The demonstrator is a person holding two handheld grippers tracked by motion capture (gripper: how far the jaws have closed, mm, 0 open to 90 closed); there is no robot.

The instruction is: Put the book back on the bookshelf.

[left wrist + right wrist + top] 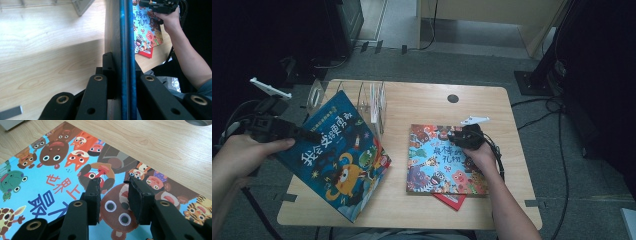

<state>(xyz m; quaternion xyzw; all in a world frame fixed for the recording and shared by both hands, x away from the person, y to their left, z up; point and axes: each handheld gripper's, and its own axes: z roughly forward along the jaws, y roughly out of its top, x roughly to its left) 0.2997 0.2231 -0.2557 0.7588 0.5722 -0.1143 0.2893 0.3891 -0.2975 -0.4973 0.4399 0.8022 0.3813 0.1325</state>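
A blue picture book with a yellow monster on its cover is held tilted over the table's left side. My left gripper is shut on the book's left edge. In the left gripper view the book runs edge-on between the jaws of that gripper. A second picture book covered in cartoon animals lies flat at centre right. My right gripper rests over its top edge. Its jaws stand apart above the cover, and nothing is between them.
A clear divider rack stands at the back left of the wooden table, just behind the blue book. A red book pokes out from under the animal book. A cable hole sits at the back centre.
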